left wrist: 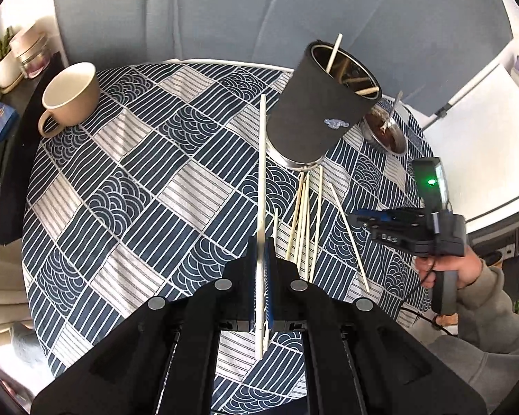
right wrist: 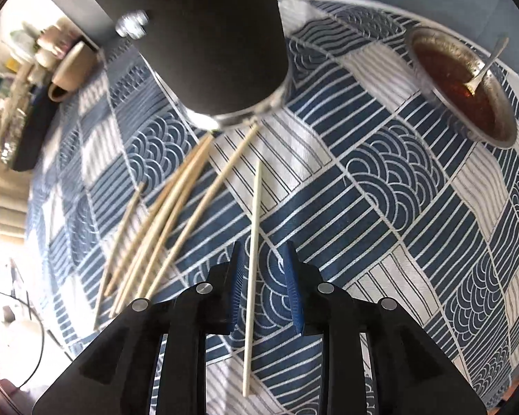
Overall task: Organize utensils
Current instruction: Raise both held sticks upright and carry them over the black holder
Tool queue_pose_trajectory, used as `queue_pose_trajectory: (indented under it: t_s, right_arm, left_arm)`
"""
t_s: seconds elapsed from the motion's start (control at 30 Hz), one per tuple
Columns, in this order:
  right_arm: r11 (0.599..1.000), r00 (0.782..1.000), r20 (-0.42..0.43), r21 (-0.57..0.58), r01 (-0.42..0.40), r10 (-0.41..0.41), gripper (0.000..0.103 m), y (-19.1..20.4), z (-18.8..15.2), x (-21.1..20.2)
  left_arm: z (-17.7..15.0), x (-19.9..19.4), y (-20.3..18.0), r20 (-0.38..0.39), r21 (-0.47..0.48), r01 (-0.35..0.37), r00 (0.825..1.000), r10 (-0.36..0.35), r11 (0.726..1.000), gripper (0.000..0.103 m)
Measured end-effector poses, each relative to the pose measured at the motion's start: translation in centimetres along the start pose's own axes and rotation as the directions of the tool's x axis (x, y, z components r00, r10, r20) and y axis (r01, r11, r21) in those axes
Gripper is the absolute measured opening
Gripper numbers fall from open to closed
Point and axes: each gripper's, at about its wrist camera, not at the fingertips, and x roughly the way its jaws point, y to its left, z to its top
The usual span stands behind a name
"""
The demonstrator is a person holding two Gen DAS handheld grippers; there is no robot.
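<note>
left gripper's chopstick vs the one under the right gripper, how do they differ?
The left gripper is shut on the pale chopstick, lifted off the cloth; the white chopstick lies flat on the tablecloth. The right gripper is open, jaws straddling it without contact. Both are light-coloured, paler than the bamboo pile.

Open cloth (left wrist: 128, 186) lies left of the holder (left wrist: 315, 110). Loose chopsticks (left wrist: 304, 218) crowd its base; the bowl (left wrist: 385, 128) and right gripper (left wrist: 363, 219) block the right side.
</note>
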Motion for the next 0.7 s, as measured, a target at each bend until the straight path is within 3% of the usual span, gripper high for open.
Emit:
queue_pose_trajectory:
  t_s: [0.23, 0.4, 0.57, 0.7]
  right_arm:
    - [0.995, 0.996, -0.026, -0.054, 0.087, -0.089, 0.021, 1.4, 1.0, 1.3]
    - [0.984, 0.987, 0.008, -0.082, 0.158, -0.158, 0.005, 2.0, 0.5, 1.5]
    - [0.996, 0.996, 0.001, -0.028, 0.086, -0.086, 0.004, 0.9, 0.0, 1.1]
    - [1.0, 0.999, 0.045, 0.014, 0.025, -0.026, 0.004, -0.3, -0.2, -0.9]
  left_arm:
    - [-0.8, -0.6, 1.2, 0.008, -0.034, -0.032, 0.999, 0.032, 0.999, 0.004]
    - [-1.1, -1.0, 1.7, 0.02, -0.05, -0.017, 1.0, 0.018, 0.999, 0.004]
    - [-0.8, -1.1, 1.6, 0.026, -0.046, -0.001, 1.0, 0.002, 0.999, 0.004]
    - [-0.1, -1.2, 1.3, 0.031, -0.032, 0.008, 0.999, -0.007, 0.999, 0.004]
